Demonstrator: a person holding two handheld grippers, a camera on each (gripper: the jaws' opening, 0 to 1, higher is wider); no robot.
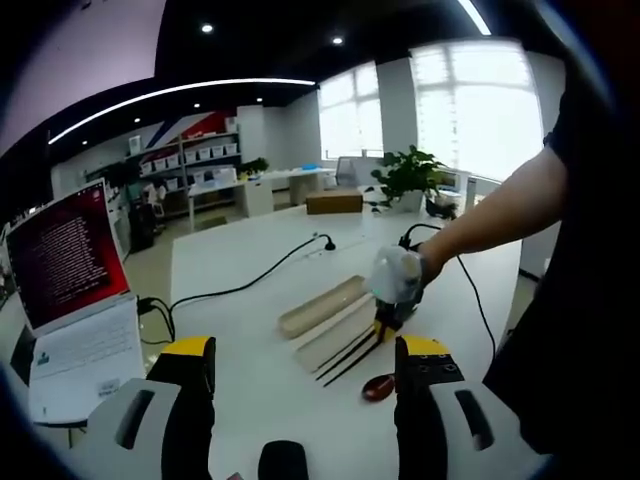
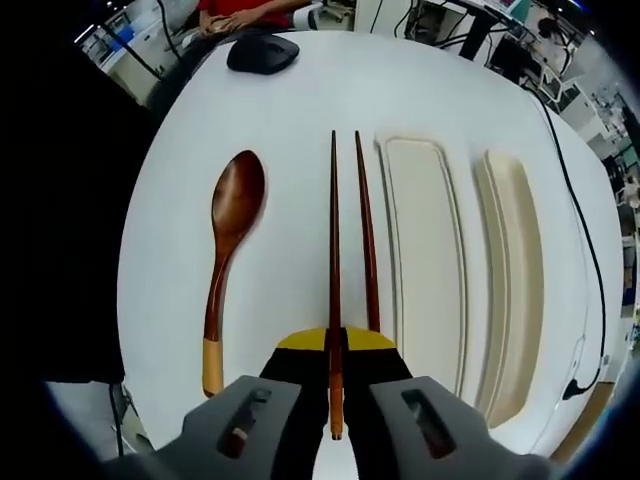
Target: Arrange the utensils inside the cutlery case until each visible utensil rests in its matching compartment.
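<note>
The left gripper view faces across the white table [image 1: 250, 330] from afar — the right gripper view looks closely down on the chopsticks [image 2: 345, 250] and cutlery case [image 2: 450, 260], shared by both.

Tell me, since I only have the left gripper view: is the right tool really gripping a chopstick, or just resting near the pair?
Observer: In the right gripper view the right tool is shut on one chopstick. The second chopstick lies loose beside it.
Operator: Is the spoon in the case yet?
Observer: No. The spoon lies flat on the bare table, apart from the chopsticks and on the side away from the case.
Operator: Anything in the case at all?
Observer: Nothing. One half lies next to the chopsticks and the other half lies beyond it, both without utensils.
</note>
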